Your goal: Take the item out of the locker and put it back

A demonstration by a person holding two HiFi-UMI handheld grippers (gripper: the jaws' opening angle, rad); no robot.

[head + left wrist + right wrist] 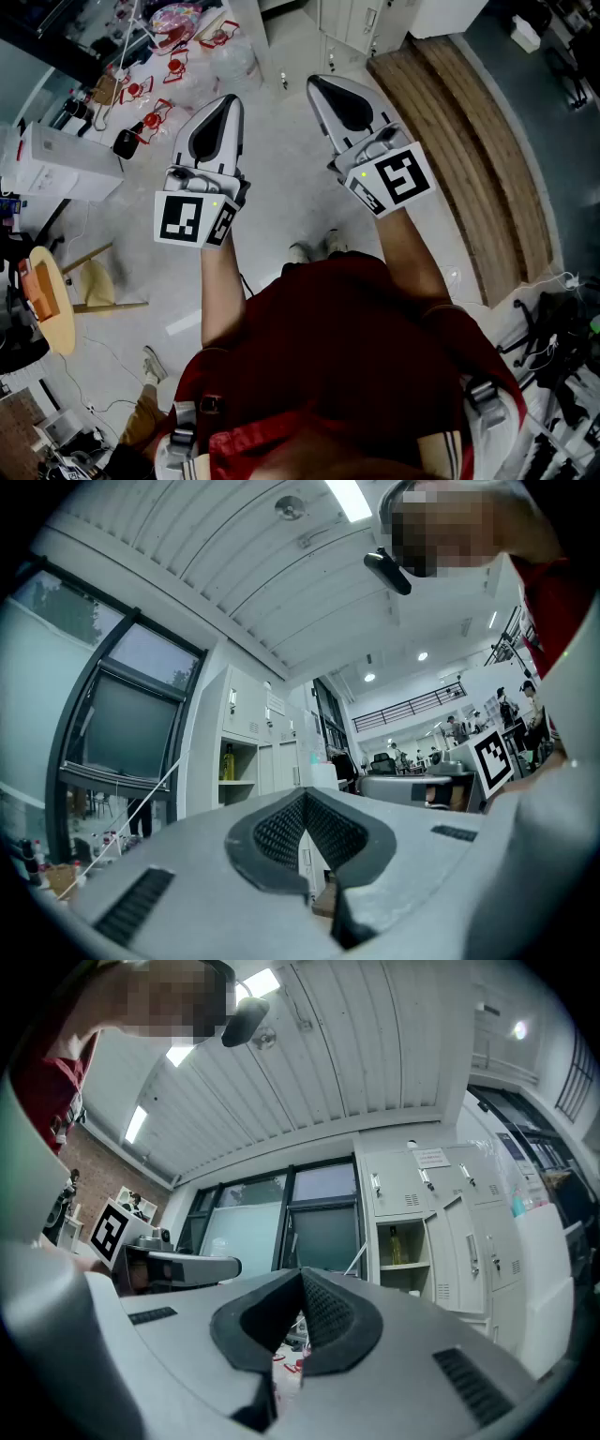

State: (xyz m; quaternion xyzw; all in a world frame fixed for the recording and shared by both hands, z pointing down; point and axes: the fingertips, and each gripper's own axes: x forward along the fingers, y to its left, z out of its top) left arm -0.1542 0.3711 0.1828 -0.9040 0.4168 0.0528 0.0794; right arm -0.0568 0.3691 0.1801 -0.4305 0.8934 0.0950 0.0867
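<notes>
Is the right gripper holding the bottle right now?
No: the right gripper is shut on nothing, and the yellow bottle stands inside the open locker compartment.

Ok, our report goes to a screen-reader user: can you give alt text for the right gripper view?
The right gripper, jaws shut on nothing, points toward a bank of grey lockers; one compartment stands open with a yellow bottle upright inside. The left gripper shows at the left, before dark windows.
</notes>
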